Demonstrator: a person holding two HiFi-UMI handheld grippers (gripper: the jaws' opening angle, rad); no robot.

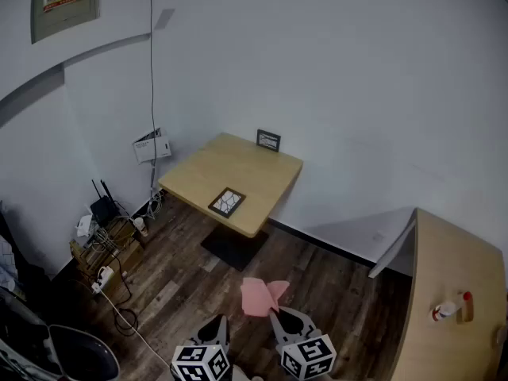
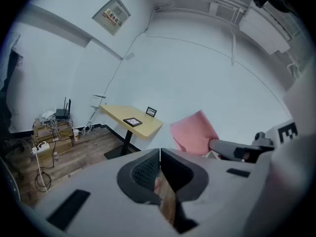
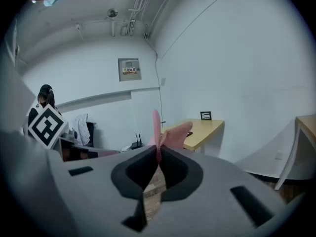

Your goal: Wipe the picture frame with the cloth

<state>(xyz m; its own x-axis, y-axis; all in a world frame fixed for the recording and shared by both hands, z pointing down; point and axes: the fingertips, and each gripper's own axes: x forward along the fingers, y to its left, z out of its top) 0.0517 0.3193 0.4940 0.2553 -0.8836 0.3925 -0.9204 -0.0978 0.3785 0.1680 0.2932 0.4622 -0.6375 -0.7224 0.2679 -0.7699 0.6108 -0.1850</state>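
Step in hand: approach. Cloth is in the grip, wiping not yet begun.

Far left: wall box (image 1: 65, 2) high on the wall, and a low shelf (image 1: 107, 240) of cables and network gear on the floor. Neither bears on the task.

Left of centre: small wooden table (image 1: 208, 165) in the corner. A flat picture frame (image 1: 227, 202) lies near its front edge. A second, upright frame (image 1: 268, 140) stands at the far edge by the wall. I cannot tell which one the task means; the flat one is nearer.

Bottom centre: left gripper (image 1: 216, 324), jaws together with nothing between them; its own view confirms this. Just to its right is the pink cloth (image 1: 262, 296), pinched by one edge in the closed right gripper (image 1: 275, 314). The rest of the cloth stands up loose above the jaws. Both grippers are over bare floor, well apart from the table.

Far right: second table (image 1: 476, 348) with a small bottle (image 1: 446, 310); not involved.

Judgement on the next move:
- Carry both grippers forward to the table's front edge.
- Tip the right gripper down so the free part of the cloth, not the jaw tips, meets the frame face.
- The flat frame looks light and may slide when rubbed; the left gripper could press on the frame's rim to hold it in place.
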